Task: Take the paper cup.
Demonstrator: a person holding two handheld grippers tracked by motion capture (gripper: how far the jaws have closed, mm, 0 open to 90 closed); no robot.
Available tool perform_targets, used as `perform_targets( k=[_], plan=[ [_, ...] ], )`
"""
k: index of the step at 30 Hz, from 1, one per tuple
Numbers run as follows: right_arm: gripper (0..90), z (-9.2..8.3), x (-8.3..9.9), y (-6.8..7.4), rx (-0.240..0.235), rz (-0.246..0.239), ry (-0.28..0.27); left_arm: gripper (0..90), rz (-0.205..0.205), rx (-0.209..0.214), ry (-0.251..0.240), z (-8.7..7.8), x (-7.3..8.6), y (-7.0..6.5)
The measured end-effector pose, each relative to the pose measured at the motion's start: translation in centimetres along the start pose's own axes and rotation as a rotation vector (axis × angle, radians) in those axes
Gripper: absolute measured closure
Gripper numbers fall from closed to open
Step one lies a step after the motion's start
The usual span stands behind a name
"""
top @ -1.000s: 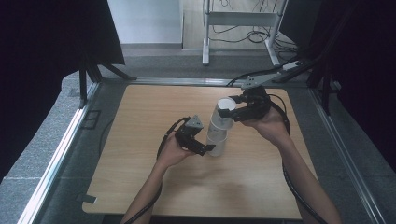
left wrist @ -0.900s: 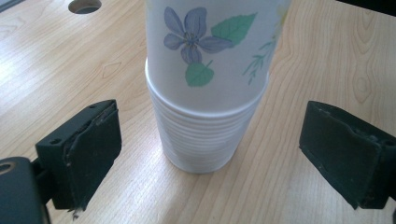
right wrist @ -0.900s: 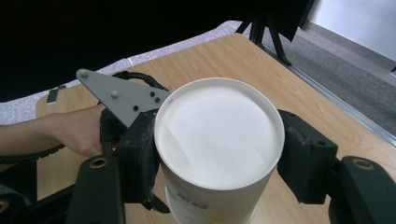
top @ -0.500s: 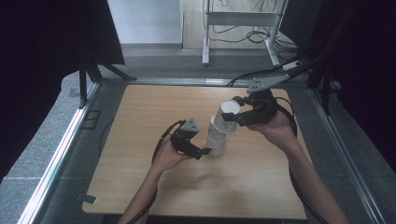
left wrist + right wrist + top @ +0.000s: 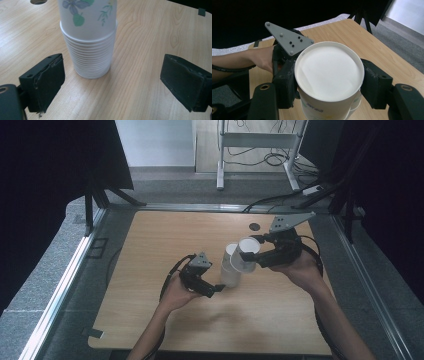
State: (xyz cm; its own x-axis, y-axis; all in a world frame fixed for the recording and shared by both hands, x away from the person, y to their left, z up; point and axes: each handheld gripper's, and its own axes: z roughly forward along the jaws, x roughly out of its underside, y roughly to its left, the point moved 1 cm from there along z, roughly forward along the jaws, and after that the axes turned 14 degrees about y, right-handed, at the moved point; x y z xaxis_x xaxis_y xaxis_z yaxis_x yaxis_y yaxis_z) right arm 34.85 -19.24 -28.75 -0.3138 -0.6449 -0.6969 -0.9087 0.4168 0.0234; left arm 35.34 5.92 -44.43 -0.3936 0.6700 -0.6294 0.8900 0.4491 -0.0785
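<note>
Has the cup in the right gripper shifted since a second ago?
Yes. The cup in the right gripper has tilted off the stack and moved right, toward the table's right edge and the dark hole.

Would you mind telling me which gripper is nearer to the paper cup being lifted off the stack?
The right. The right gripper is shut on the top cup; the left gripper stands open beside the base of the stack, touching neither.
</note>
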Motion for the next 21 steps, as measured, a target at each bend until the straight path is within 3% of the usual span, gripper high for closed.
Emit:
perform_targets(
  k=[10, 21],
  plan=[
    [36.2, 0.3, 2.2, 1.1, -0.016, -0.010, -0.009, 3.9, 0.025, 0.032, -0.019, -0.3, 0.4, -1.5],
    [36.2, 1.3, 4.5, 1.1, -0.036, 0.007, -0.026, 4.9, 0.049, 0.058, -0.054, -0.9, 0.5, -2.8]
  ],
)
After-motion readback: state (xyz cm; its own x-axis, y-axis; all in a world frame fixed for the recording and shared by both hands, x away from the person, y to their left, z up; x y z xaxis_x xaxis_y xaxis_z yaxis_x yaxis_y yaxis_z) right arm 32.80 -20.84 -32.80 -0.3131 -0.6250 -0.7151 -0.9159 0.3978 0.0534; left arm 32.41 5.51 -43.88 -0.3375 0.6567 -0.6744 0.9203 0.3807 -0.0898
